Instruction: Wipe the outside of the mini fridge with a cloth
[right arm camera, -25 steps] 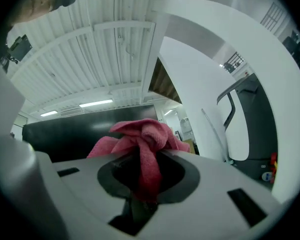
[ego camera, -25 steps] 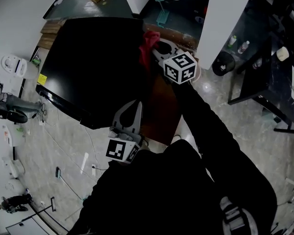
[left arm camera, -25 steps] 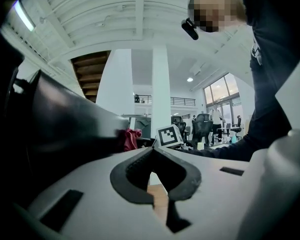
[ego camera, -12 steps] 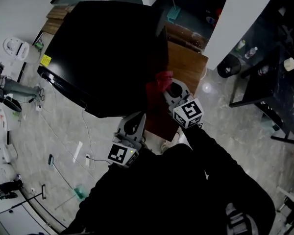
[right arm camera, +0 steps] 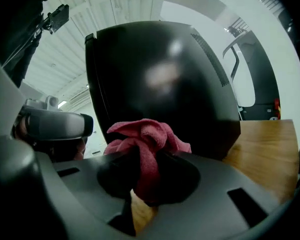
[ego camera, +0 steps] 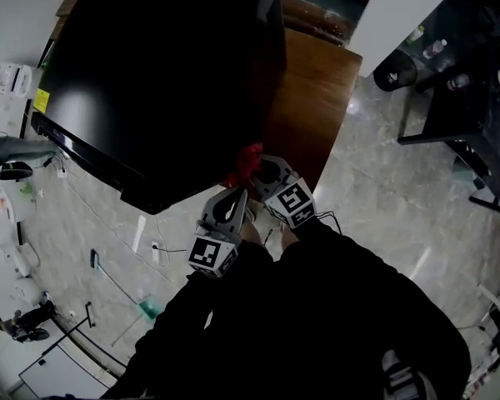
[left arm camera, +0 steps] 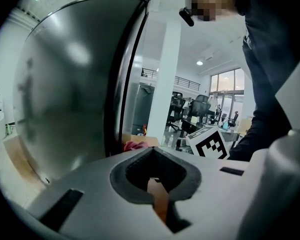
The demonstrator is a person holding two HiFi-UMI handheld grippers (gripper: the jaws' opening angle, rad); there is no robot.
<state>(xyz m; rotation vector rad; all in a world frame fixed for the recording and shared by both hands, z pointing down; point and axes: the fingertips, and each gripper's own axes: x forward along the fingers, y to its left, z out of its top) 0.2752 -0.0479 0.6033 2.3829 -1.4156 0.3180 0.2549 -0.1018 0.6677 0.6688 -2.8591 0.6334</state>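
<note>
The black mini fridge point(ego camera: 158, 73) fills the upper left of the head view and stands on a wooden stand point(ego camera: 317, 98). My right gripper point(ego camera: 255, 170) is shut on a bunched red cloth point(ego camera: 248, 158), which is pressed at the fridge's near right corner. In the right gripper view the cloth point(right arm camera: 146, 136) bulges out of the right gripper point(right arm camera: 142, 156) against the fridge's glossy side point(right arm camera: 160, 79). The left gripper point(ego camera: 235, 195) hangs just beside it, shut and holding nothing. In the left gripper view, that left gripper point(left arm camera: 152, 151) points along the fridge's side point(left arm camera: 70, 89).
A black desk point(ego camera: 462, 82) with bottles and a round black bin point(ego camera: 396, 73) stand to the right on the marble floor. A white pillar point(ego camera: 404, 7) rises behind the stand. Cables and small items point(ego camera: 108, 261) lie on the floor at left.
The right gripper has slid the red cloth along the fridge's right side from its far end to its near corner. The left gripper has kept beside it near my body.
</note>
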